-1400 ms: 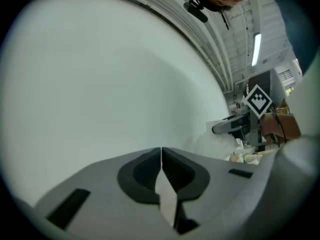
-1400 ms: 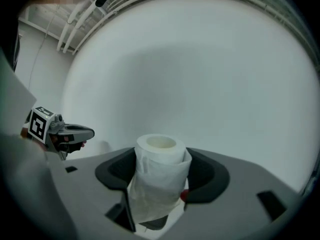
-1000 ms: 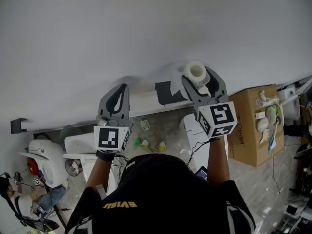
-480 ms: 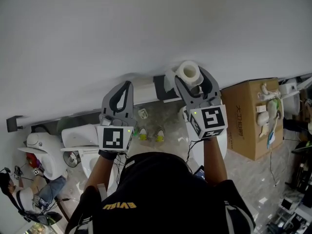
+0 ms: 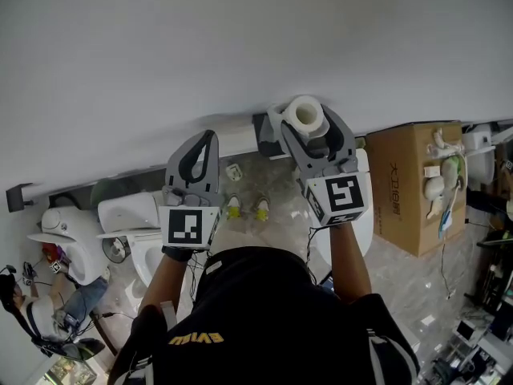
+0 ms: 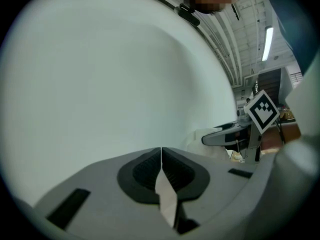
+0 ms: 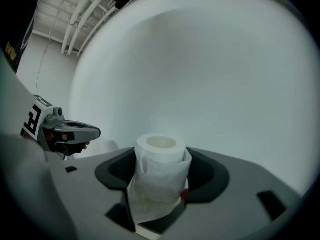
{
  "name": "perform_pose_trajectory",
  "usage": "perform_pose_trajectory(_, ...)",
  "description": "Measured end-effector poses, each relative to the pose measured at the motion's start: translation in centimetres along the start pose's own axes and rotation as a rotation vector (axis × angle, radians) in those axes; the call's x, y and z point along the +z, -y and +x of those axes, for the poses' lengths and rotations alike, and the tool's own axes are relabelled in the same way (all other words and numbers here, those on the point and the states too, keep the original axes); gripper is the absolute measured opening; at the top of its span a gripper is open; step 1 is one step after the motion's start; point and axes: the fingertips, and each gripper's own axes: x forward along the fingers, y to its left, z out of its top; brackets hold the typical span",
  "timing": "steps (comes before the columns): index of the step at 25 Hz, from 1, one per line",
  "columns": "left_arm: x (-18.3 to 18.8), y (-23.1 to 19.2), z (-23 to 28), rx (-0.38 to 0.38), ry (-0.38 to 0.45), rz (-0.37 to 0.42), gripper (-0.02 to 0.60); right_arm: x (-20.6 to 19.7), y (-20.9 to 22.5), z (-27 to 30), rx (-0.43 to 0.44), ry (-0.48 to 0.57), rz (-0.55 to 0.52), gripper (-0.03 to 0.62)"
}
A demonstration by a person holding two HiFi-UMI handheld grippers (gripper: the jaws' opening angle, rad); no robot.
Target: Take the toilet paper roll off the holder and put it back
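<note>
Both grippers have sunk along the white wall point(image 5: 240, 38) since the earlier frame, and the toilet paper roll point(image 5: 304, 112) has come closer to the dark bracket point(image 5: 262, 127), apparently the holder, at upper centre of the head view. The right gripper point(image 5: 311, 125) is clenched on the roll, pads pressing its flanks. In the right gripper view the hollow core faces up and a loose tail of paper hangs down between the jaws. The left gripper point(image 5: 207, 139) is closed on nothing and stands apart, left of the bracket. The step in hand is judged to be the return of the roll. To do it well, the core should be lined up with the holder's arm before sliding on. The squeeze should stay modest so the tube is not crushed, and the hanging tail should be kept from snagging. Nothing is seen between roll and bracket. The jaw on the bracket's side is the likeliest part to knock it, and the wall leaves little room ahead. Below lie white toilets point(image 5: 128, 213) at left, a cardboard box point(image 5: 409, 191) at right and a seated person point(image 5: 44, 311) at lower left, all well clear.
</note>
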Motion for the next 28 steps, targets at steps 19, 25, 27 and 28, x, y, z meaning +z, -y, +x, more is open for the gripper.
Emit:
perform_pose_trajectory(19,-0.2,1.1,-1.0,0.011,0.001,-0.011,0.015,-0.9,-0.7,0.0,-0.001,0.008,-0.023,0.285)
perform_pose_trajectory(25,0.2,1.3,-1.8,0.014,0.010,-0.006,0.015,-1.0,-0.6,0.0,-0.022,0.009,-0.021,0.294)
perform_pose_trajectory(27,0.5,1.1,-2.1,0.018,0.016,-0.004,0.015,-1.0,-0.5,-0.1,-0.029,0.004,-0.016,0.300)
perform_pose_trajectory(28,0.5,0.9,-2.3,0.021,0.015,-0.005,0.015,-1.0,-0.5,-0.2,-0.032,0.002,-0.012,0.303)
